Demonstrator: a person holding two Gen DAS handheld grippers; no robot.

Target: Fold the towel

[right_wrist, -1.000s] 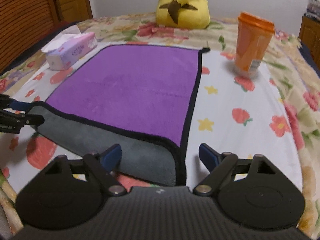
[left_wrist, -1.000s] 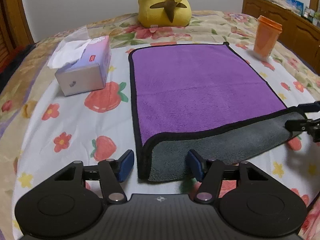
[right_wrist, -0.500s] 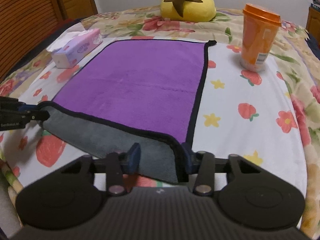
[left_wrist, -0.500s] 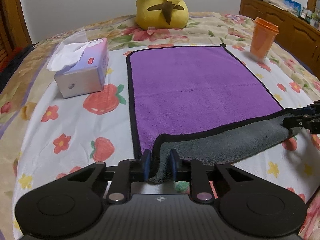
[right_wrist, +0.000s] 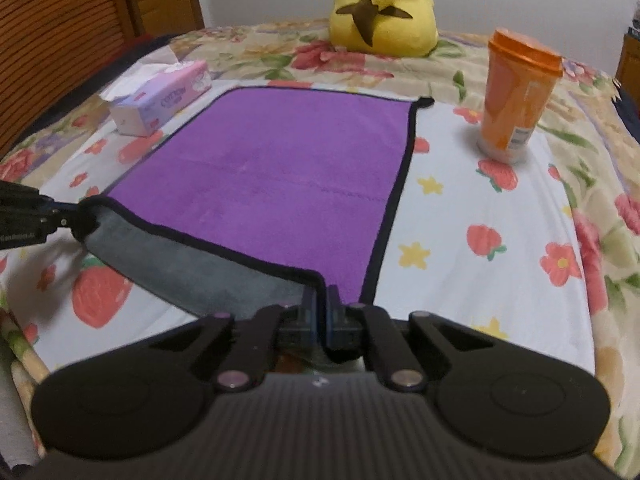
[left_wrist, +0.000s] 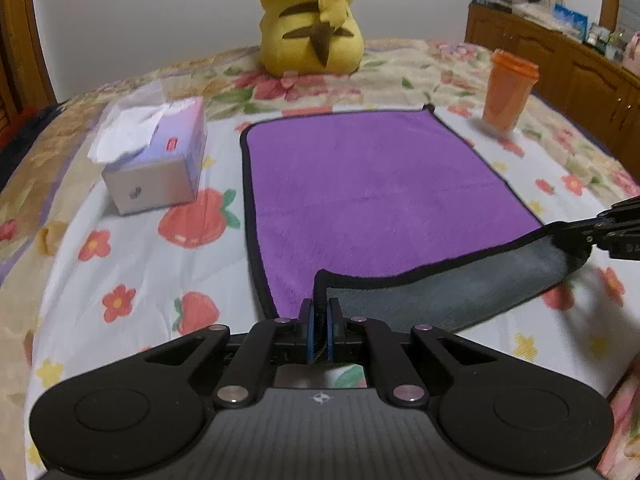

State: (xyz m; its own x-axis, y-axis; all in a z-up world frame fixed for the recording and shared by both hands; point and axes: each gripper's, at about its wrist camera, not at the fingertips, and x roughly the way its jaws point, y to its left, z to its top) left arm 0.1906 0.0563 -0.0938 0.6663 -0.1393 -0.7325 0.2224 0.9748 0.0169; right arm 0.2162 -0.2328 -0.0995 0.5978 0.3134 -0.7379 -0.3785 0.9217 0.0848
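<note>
A purple towel (left_wrist: 372,188) with a black border and grey underside lies flat on the bed; it also shows in the right wrist view (right_wrist: 280,172). Its near edge is raised, showing the grey side (left_wrist: 460,284). My left gripper (left_wrist: 319,312) is shut on the towel's near left corner. My right gripper (right_wrist: 320,300) is shut on the near right corner. Each gripper shows in the other's view, the right gripper at the right edge (left_wrist: 616,232) and the left gripper at the left edge (right_wrist: 28,220), both lifted slightly off the bed.
A tissue box (left_wrist: 160,160) sits left of the towel. An orange cup (left_wrist: 506,92) stands at the far right, also in the right wrist view (right_wrist: 516,96). A yellow plush toy (left_wrist: 312,16) sits behind. The floral bedsheet (left_wrist: 120,264) surrounds the towel. A wooden dresser (left_wrist: 560,60) is at the right.
Both grippers went from open to shut on the towel's near corners and have lifted the near edge upward, showing more of the grey underside.
</note>
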